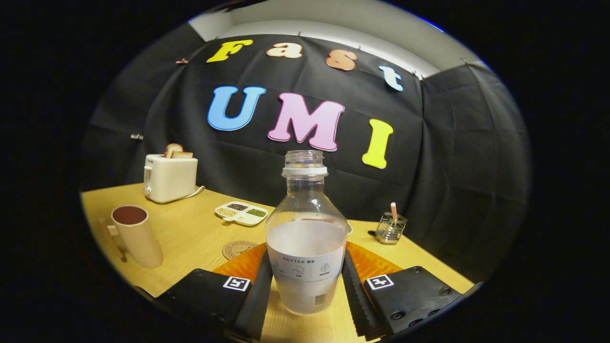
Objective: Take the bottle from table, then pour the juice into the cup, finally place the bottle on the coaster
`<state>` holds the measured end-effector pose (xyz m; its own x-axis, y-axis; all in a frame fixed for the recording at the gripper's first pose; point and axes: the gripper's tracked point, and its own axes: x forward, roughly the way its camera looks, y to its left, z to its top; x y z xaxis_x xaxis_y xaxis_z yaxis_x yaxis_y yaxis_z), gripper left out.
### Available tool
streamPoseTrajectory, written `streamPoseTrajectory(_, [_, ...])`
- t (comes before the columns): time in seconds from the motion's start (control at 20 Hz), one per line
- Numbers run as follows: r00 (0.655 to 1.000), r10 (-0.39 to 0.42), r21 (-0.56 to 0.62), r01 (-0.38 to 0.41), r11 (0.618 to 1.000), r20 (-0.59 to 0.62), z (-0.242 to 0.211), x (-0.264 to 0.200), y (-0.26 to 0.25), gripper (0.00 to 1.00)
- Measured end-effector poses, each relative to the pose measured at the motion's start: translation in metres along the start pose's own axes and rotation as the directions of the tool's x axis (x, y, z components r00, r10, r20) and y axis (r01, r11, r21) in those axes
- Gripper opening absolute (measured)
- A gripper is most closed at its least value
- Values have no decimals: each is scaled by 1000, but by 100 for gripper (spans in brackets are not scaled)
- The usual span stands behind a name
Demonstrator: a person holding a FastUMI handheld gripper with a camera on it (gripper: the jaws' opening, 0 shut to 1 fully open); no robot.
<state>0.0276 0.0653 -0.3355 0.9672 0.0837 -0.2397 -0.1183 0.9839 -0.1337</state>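
A clear plastic bottle [305, 224] stands upright between my fingers, uncapped, with a whitish drink filling its lower half and a pale label around it. My gripper [306, 274] is shut on the bottle, one finger pressing each side of the labelled part. The bottle's base sits at or just over the wooden table [190, 238]; I cannot tell if it touches. A tall beige cup [136, 236] with a dark inside stands to the left, beyond the fingers. A round cork coaster [236, 248] lies on the table just past the left finger, partly hidden by it.
A white toaster [170, 177] holding bread slices stands at the back left by the wall. A white divided tray [241, 212] of seeds lies behind the coaster. A wire holder [390, 228] with a pen stands at the back right.
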Motion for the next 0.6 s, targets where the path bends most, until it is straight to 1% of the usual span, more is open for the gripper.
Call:
streamPoseTrajectory(0.15, [999, 52, -97, -51, 994, 7, 18, 6, 15, 73])
streamPoseTrajectory(0.3, [993, 115, -163, -119, 980, -30, 24, 11, 34, 73])
streamPoseTrajectory(0.4, [987, 156, -226, -163, 960, -49, 25, 10, 48, 73])
streamPoseTrajectory(0.5, [983, 178, -295, -183, 938, -44, 27, 6, 58, 72])
streamPoseTrajectory(0.6, [978, 207, -374, -204, 905, -33, 32, 4, 69, 72])
